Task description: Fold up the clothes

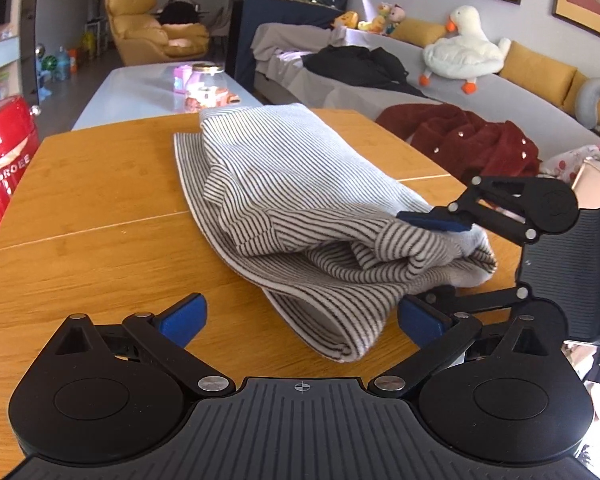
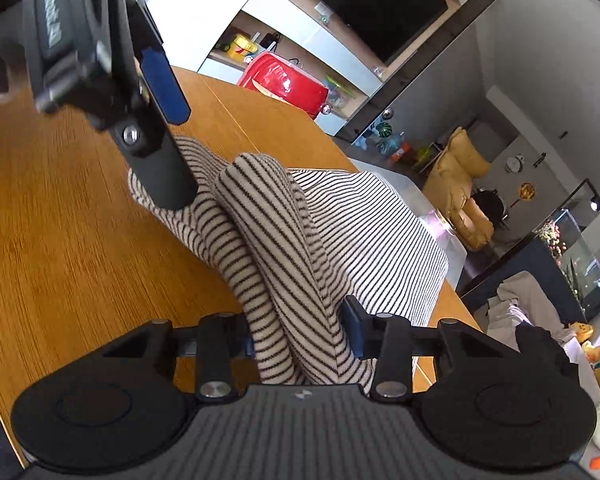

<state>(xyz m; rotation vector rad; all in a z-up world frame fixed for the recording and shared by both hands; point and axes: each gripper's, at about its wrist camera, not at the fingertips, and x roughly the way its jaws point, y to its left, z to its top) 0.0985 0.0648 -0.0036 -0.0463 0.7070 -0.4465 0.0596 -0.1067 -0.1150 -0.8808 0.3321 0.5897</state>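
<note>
A black-and-white striped garment (image 1: 300, 208) lies partly folded on the wooden table (image 1: 100, 208). My left gripper (image 1: 300, 320) is open, low over the table, its jaws on either side of the garment's near folded edge without gripping it. My right gripper (image 2: 302, 332) is shut on a bunched fold of the striped garment (image 2: 284, 264) at its near right corner; it also shows in the left wrist view (image 1: 432, 256), with one pad on top of the cloth and one beneath. The left gripper (image 2: 156, 92) appears at upper left in the right wrist view.
A red appliance (image 1: 0, 160) stands at the table's left edge. A white low table with a glass jar (image 1: 208, 80) lies beyond. A grey sofa (image 1: 500, 100) with a dark red coat (image 1: 460, 140), black clothes and a plush goose is on the right.
</note>
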